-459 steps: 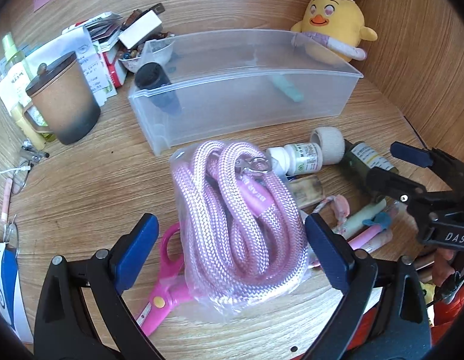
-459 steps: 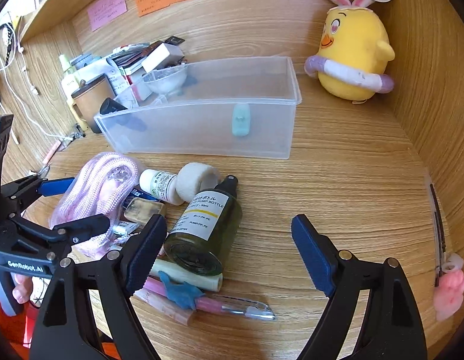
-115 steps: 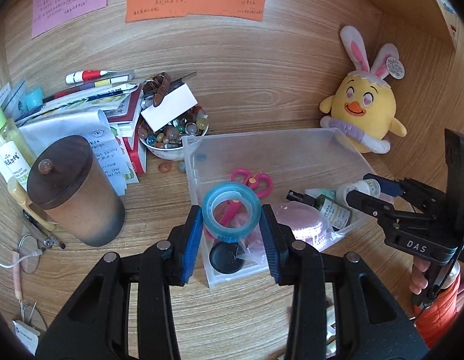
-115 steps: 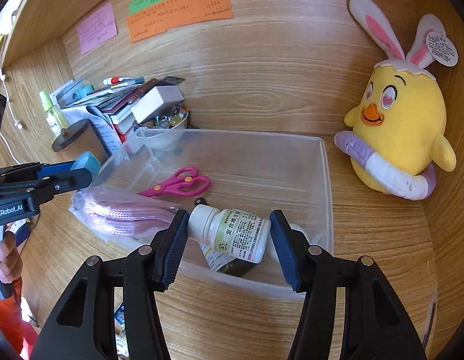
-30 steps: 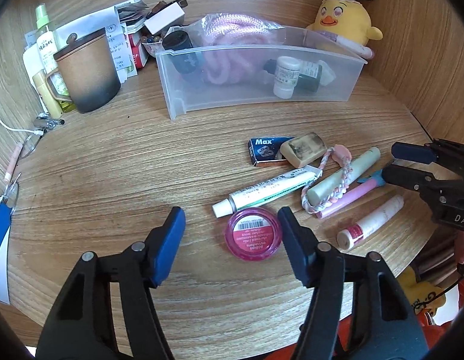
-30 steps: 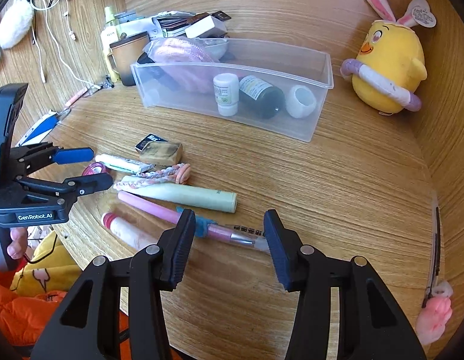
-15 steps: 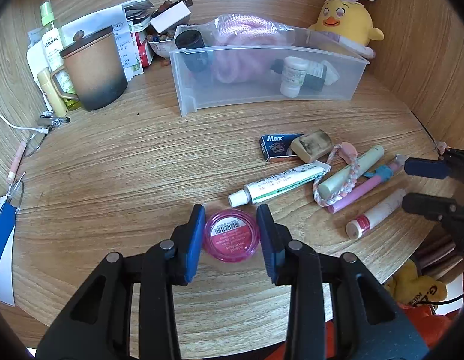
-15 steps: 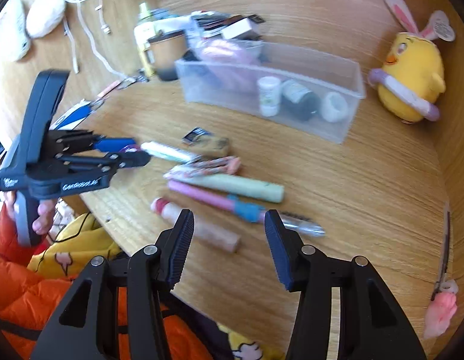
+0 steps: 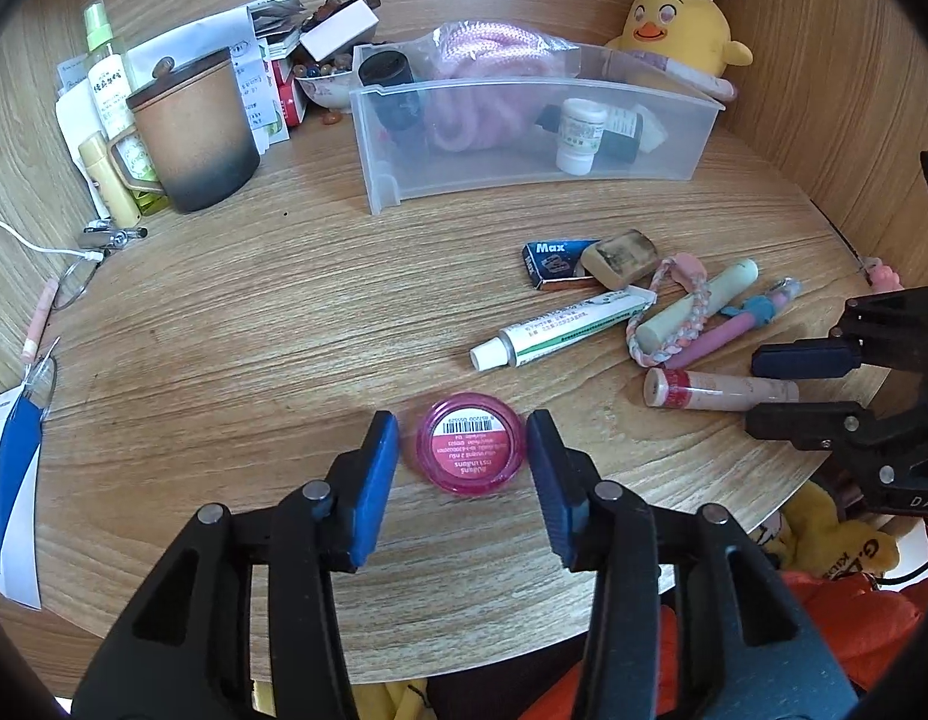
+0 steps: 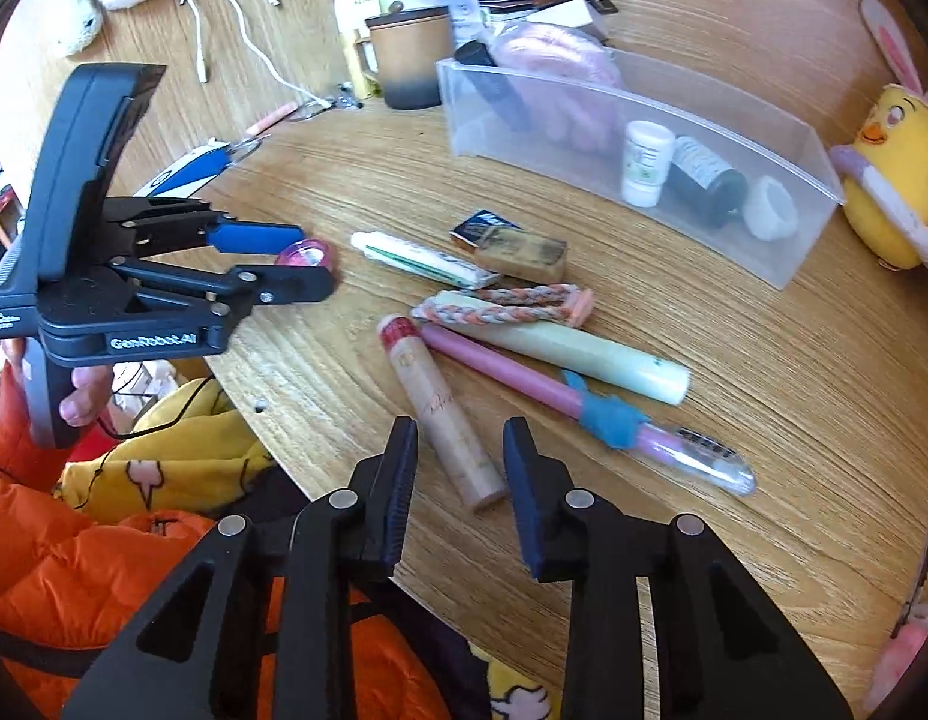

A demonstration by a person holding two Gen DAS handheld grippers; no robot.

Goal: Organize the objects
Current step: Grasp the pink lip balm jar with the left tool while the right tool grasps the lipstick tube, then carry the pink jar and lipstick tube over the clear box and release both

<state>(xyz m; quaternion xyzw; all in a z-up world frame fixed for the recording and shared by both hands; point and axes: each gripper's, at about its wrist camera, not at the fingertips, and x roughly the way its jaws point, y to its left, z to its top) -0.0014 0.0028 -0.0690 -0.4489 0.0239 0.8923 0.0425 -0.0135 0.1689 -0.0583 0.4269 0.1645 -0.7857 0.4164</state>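
Note:
A round pink jar (image 9: 471,443) lies on the wooden table between the pads of my left gripper (image 9: 462,450); the jaws stand a little wider than the jar, with small gaps either side. The jar also shows in the right wrist view (image 10: 305,253). My right gripper (image 10: 459,468) is open around the near end of a beige tube with a red cap (image 10: 443,413), which lies flat on the table. The clear plastic bin (image 9: 691,147) at the back holds pink rope (image 9: 487,90), a white bottle (image 9: 579,133) and a dark bottle.
Loose on the table lie a white ointment tube (image 9: 559,327), a Max box (image 9: 550,261), an eraser (image 9: 619,257), a braided band, a green stick (image 10: 589,351) and a pink pen (image 10: 577,405). A brown mug (image 9: 191,126) and a plush chick (image 9: 679,30) stand at the back.
My left gripper's jaws have narrowed around the pink jar. My right gripper has swung left and down over the beige tube and its jaws have narrowed.

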